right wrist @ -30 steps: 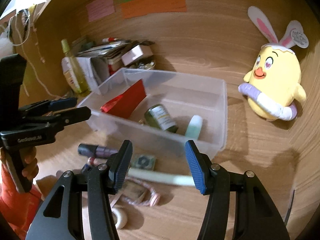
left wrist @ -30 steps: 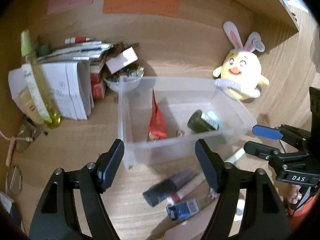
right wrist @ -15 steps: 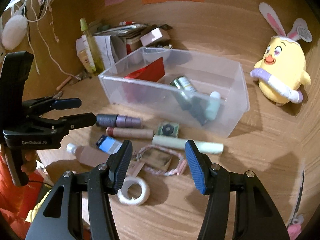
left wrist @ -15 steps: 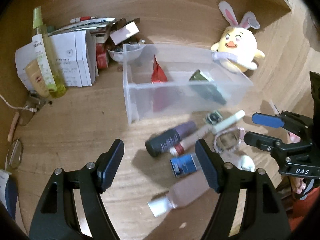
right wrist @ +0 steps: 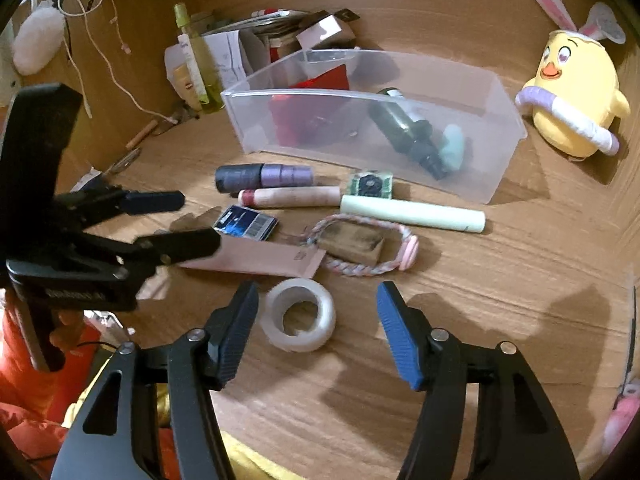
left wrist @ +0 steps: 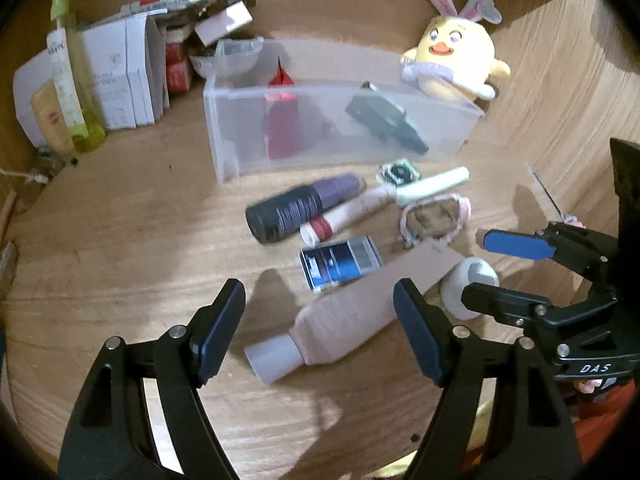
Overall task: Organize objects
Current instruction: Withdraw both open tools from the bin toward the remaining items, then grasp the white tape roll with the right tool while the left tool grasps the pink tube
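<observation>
A clear plastic bin (left wrist: 240, 128) (right wrist: 472, 176) stands on the wooden desk and holds a red packet (left wrist: 280, 120), a dark green bottle (right wrist: 404, 128) and a pale mint tube (right wrist: 452, 148). In front of it lie a black-and-purple bottle (left wrist: 300, 208), a pink tube with a red cap (right wrist: 288, 197), a pale green tube (right wrist: 412, 213), a blue packet (left wrist: 340, 262), a pink tube with a grey cap (left wrist: 352, 312) and a white tape roll (right wrist: 298, 314). My left gripper (left wrist: 320, 320) is open over the pink tube. My right gripper (right wrist: 316, 320) is open over the tape roll.
A yellow bunny-eared plush (right wrist: 572, 92) sits right of the bin. Boxes, papers and a yellow-green bottle (left wrist: 70, 80) crowd the back left. A pink braided band around a brown block (right wrist: 360, 244) and a small green square item (right wrist: 370, 185) lie among the loose things.
Both grippers have pulled back from the bin toward the desk's front edge. The loose things in front of the bin have come into full view. Both stay open.
</observation>
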A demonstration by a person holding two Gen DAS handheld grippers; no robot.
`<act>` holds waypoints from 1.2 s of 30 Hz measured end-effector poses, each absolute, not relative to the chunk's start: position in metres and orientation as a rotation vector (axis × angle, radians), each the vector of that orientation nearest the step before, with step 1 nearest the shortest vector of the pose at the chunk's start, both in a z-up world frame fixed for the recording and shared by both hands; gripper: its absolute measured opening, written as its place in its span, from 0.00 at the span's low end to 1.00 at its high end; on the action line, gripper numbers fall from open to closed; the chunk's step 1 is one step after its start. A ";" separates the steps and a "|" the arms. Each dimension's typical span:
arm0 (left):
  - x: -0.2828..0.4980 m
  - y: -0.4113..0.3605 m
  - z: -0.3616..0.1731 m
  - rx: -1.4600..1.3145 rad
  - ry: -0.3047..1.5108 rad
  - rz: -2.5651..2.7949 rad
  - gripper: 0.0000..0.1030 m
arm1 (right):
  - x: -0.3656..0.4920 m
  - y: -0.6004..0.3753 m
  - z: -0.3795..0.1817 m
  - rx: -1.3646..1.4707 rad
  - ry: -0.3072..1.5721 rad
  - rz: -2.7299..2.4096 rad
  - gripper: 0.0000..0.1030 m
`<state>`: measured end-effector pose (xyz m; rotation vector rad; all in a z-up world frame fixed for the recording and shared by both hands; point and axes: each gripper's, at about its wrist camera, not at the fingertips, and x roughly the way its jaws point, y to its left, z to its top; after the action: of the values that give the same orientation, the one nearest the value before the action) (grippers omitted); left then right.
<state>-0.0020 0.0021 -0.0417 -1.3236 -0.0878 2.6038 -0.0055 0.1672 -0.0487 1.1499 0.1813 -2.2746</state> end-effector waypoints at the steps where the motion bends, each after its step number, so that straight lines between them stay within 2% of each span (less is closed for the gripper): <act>1: -0.001 0.002 -0.044 -1.332 -0.090 2.599 0.74 | -0.004 0.166 -0.049 1.150 0.189 -2.273 0.56; 14: 0.010 0.012 -0.049 -1.331 -0.078 2.516 0.74 | 0.005 0.155 -0.061 1.164 0.259 -2.255 0.56; 19: 0.014 0.015 -0.050 -1.316 -0.035 2.512 0.74 | 0.005 0.160 -0.061 1.165 0.234 -2.267 0.38; 21: 0.014 0.017 -0.051 -1.308 -0.024 2.508 0.74 | 0.004 0.162 -0.060 1.167 0.217 -2.272 0.36; 25: 0.011 0.023 -0.050 -1.301 -0.002 2.491 0.53 | 0.004 0.165 -0.059 1.159 0.200 -2.291 0.35; 28: 0.009 0.027 -0.050 -1.297 0.006 2.476 0.49 | 0.005 0.166 -0.056 1.146 0.194 -2.304 0.35; 30: 0.009 0.031 -0.050 -1.292 0.021 2.469 0.42 | 0.005 0.169 -0.054 1.136 0.188 -2.315 0.35; 31: 0.009 0.032 -0.049 -1.289 0.023 2.462 0.31 | 0.005 0.169 -0.054 1.132 0.185 -2.321 0.35; 34: 0.008 0.034 -0.047 -1.280 0.017 2.451 0.10 | 0.004 0.174 -0.051 1.124 0.173 -2.334 0.35; 36: 0.009 0.033 -0.044 -1.270 0.010 2.464 0.09 | 0.003 0.176 -0.050 1.118 0.165 -2.341 0.35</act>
<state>0.0088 0.0331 -0.0444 -1.2697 0.0097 2.4638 0.0034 0.1759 -0.0496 1.1183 0.1647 -2.3414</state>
